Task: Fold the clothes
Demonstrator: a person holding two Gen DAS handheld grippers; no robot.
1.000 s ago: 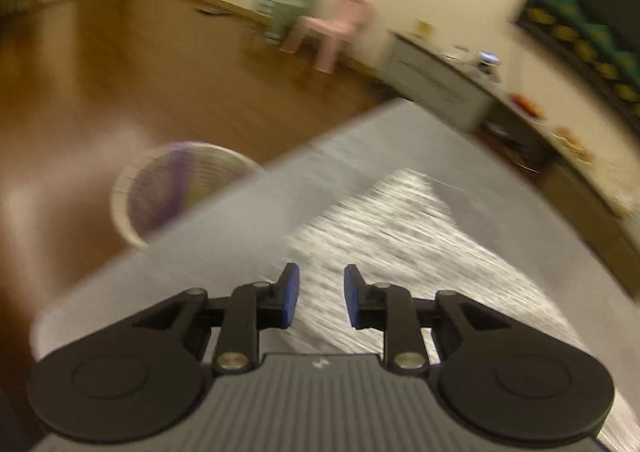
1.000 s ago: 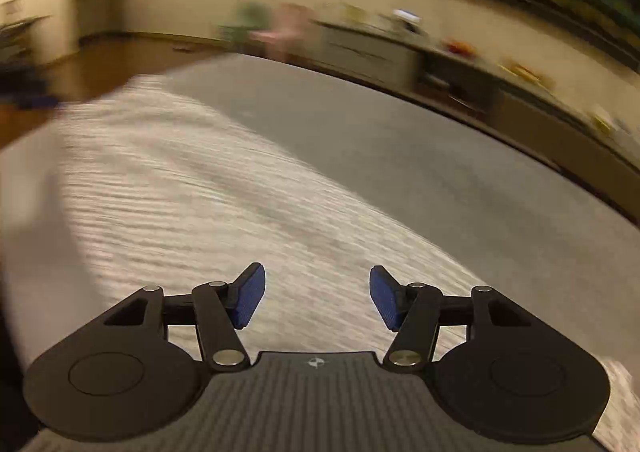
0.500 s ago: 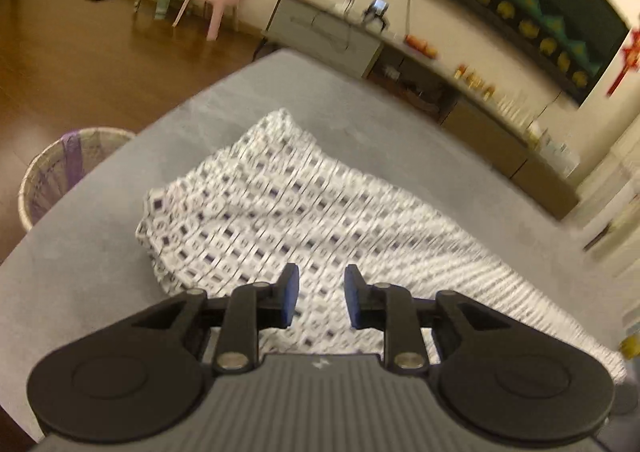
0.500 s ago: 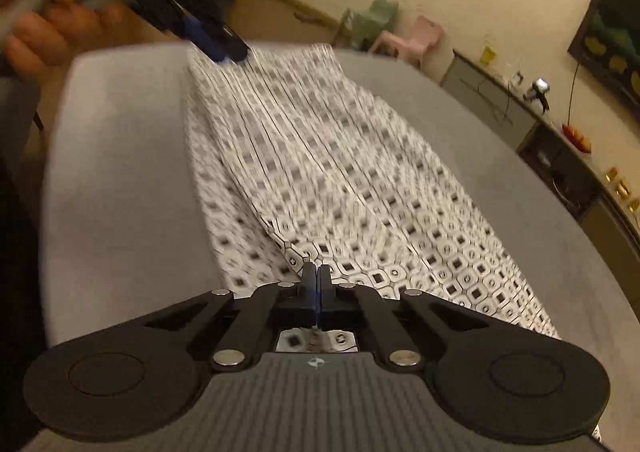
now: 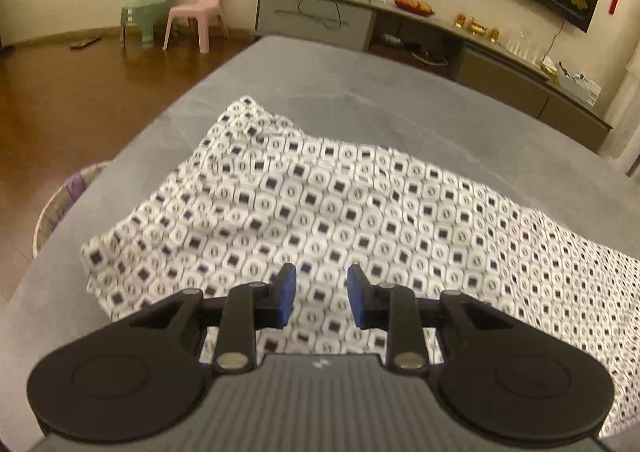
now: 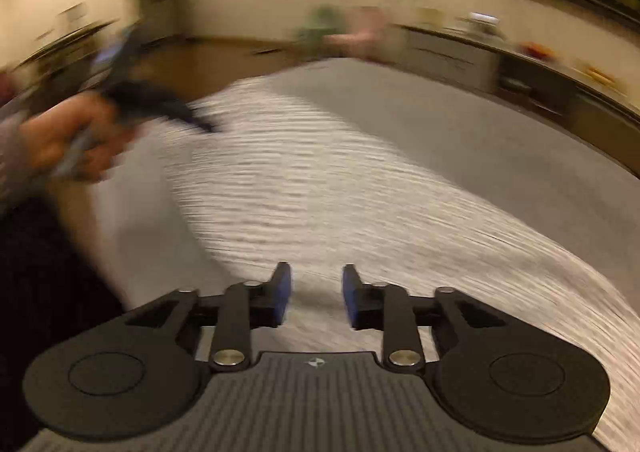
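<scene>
- Left wrist view shows the patterned garment (image 5: 320, 204) lying spread across the grey table (image 5: 400, 92), white cloth with small dark squares, rumpled at its far-left end and stretching away to the right edge of the picture.
- No crisp fold line shows on it (a few soft ridges only), so I judge the folding as barely begun: the cloth is laid out, and the actual folds are all left to make.
- Left gripper (image 5: 321, 294) hovers just above the near edge of the cloth, its blue pads (image 5: 286, 294) a narrow gap apart with nothing pinched between them.
- Right gripper (image 6: 315, 292) is also over the cloth; its jaws have just been opening from a full close, and now stand narrowly apart with no cloth visibly between them (that view is heavily smeared).
- Right wrist view also catches the person's hand (image 6: 68, 140) holding the other tool at far left, over the cloth's end.
- Beyond the table: a woven basket (image 5: 60, 208) on the wooden floor, a pink chair (image 5: 200, 8) and a green chair (image 5: 146, 10) by the wall.
</scene>
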